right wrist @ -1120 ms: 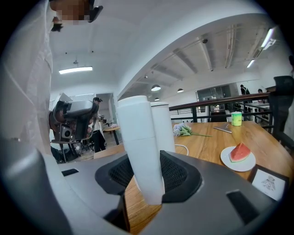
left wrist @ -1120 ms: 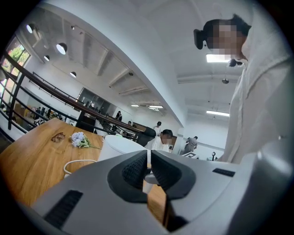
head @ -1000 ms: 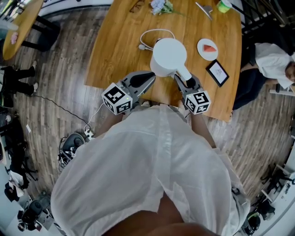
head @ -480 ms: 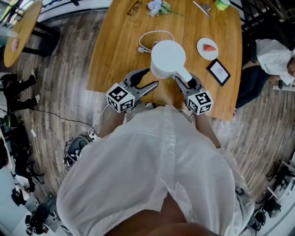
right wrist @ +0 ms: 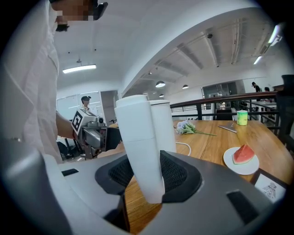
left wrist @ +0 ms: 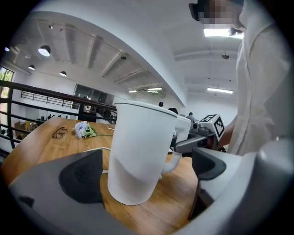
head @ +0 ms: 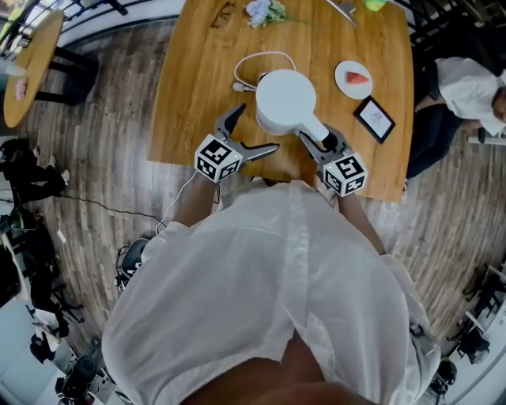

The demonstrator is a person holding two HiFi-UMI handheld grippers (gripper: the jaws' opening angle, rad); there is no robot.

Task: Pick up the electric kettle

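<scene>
The white electric kettle (head: 285, 99) stands upright on the wooden table (head: 190, 95), near its front edge. My right gripper (head: 320, 142) is shut on the kettle's handle (right wrist: 142, 156), whose white bar sits pinched between the black pads (right wrist: 181, 172). My left gripper (head: 254, 129) is at the kettle's left front, its jaws opening wide. In the left gripper view the kettle body (left wrist: 140, 151) stands just ahead between the spread pads (left wrist: 82, 176), untouched by them. The right gripper (left wrist: 197, 140) shows behind the kettle there.
A white cable (head: 257, 59) loops behind the kettle. A plate with a watermelon slice (head: 353, 79) and a small framed card (head: 373, 119) lie to the right. Flowers (head: 265, 9) and glasses (head: 224, 13) lie at the far side. A person (head: 466, 79) sits at the right.
My left gripper went from shut to wide open and moved forward to the kettle's left front. The right gripper kept its hold on the handle without moving.
</scene>
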